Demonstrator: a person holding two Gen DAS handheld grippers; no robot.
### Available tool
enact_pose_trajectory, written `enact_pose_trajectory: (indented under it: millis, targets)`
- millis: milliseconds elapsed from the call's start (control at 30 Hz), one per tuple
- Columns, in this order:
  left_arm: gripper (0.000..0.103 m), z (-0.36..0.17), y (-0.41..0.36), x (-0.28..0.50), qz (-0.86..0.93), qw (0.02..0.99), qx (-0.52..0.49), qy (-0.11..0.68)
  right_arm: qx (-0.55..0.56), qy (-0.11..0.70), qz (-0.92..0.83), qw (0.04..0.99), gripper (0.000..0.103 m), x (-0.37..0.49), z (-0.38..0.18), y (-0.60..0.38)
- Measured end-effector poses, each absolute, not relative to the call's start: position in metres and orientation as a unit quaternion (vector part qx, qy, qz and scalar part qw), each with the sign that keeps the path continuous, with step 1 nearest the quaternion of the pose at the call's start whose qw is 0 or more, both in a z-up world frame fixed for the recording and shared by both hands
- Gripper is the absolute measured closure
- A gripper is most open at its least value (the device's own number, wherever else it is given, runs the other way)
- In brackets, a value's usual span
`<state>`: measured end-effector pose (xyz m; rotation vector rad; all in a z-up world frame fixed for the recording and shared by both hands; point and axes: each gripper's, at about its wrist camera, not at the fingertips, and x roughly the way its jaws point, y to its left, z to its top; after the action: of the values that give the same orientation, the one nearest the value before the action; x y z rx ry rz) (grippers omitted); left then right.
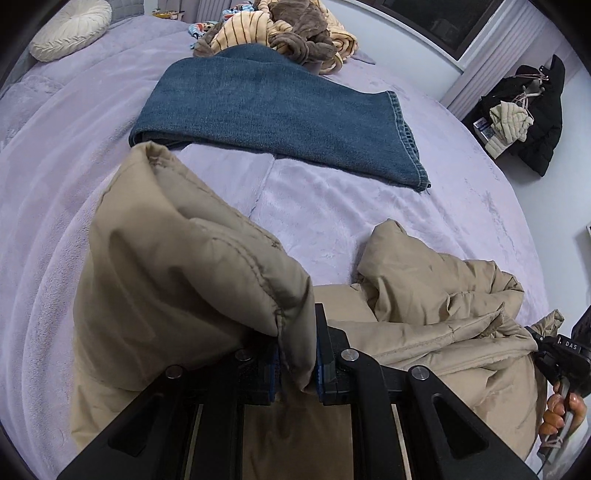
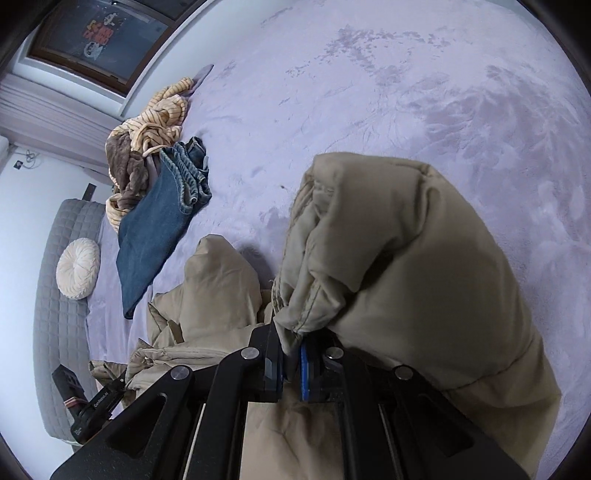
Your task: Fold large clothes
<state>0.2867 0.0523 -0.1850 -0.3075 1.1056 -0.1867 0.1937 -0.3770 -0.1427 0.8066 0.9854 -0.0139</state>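
in the left wrist view, the left gripper [image 1: 297, 363] pinches a stitched edge of the beige padded puffer jacket [image 1: 177, 280] between its blue pads. the jacket hangs in front of the camera, and the rest of it lies crumpled on the lilac plush bed cover [image 1: 351, 221]. behind it, the blue denim jeans [image 1: 273, 110] lie already folded flat, near a heap of striped and brown clothes [image 1: 288, 33].

in the right wrist view, the right gripper [image 2: 291, 363] is pressed together on another seam of the same jacket [image 2: 406, 258]. the jacket is not folded yet, so i judge that the fold is only starting, and the heap [image 2: 147, 144] is still waiting.
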Motion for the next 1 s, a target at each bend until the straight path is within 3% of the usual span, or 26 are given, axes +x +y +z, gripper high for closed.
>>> enact_pose_trajectory:
  millis: [100,167,200,233,267,300,367,500,600,667,733,767,800,867,1000]
  targets:
    - [0.086,-0.178,0.053,0.282,-0.094,0.839,-0.137,0.518,0.378,0.458,-0.002,0.804,0.095,0.191,-0.137,-0.377]
    - [0.078,-0.170,0.054,0.277,-0.099,0.845,-0.129,0.510,0.371,0.458,0.003,0.808,0.092,0.190,-0.130,-0.377]
    - [0.061,-0.166,0.054,0.274,-0.099,0.848,-0.125,0.506,0.370,0.457,0.005,0.809,0.090,0.188,-0.127,-0.377]
    - [0.025,-0.160,0.055,0.270,-0.094,0.855,-0.119,0.497,0.370,0.455,0.007,0.810,0.084,0.186,-0.123,-0.376]
    - [0.008,-0.154,0.058,0.266,-0.084,0.864,-0.115,0.484,0.370,0.453,0.009,0.811,0.075,0.185,-0.119,-0.376]
    - [0.000,-0.147,0.060,0.262,-0.073,0.873,-0.110,0.469,0.372,0.450,0.011,0.812,0.069,0.183,-0.116,-0.376]
    - [0.000,-0.139,0.062,0.258,-0.075,0.877,-0.103,0.464,0.369,0.439,0.011,0.819,0.041,0.178,-0.108,-0.376]
    - [0.000,-0.131,0.064,0.248,-0.073,0.875,-0.102,0.467,0.371,0.429,0.014,0.824,0.039,0.169,-0.095,-0.374]
    - [0.000,-0.125,0.059,0.234,-0.088,0.872,-0.106,0.469,0.363,0.430,0.028,0.826,0.022,0.157,-0.087,-0.363]
    - [0.013,-0.123,0.053,0.224,-0.108,0.869,-0.109,0.470,0.336,0.440,0.033,0.832,0.018,0.149,-0.083,-0.349]
    - [0.036,-0.123,0.039,0.217,-0.135,0.864,-0.103,0.474,0.291,0.458,0.031,0.839,0.018,0.142,-0.082,-0.330]
    - [0.046,-0.124,0.031,0.213,-0.150,0.862,-0.099,0.474,0.271,0.461,0.037,0.844,0.020,0.139,-0.082,-0.321]
    - [0.063,-0.124,0.023,0.212,-0.164,0.859,-0.091,0.477,0.251,0.462,0.046,0.849,0.025,0.137,-0.082,-0.310]
    - [0.067,-0.129,0.002,0.212,-0.190,0.854,-0.071,0.479,0.216,0.472,0.059,0.853,0.081,0.140,-0.085,-0.290]
    - [0.067,-0.144,-0.035,0.221,-0.212,0.851,-0.056,0.476,0.206,0.481,0.094,0.847,0.090,0.162,-0.104,-0.265]
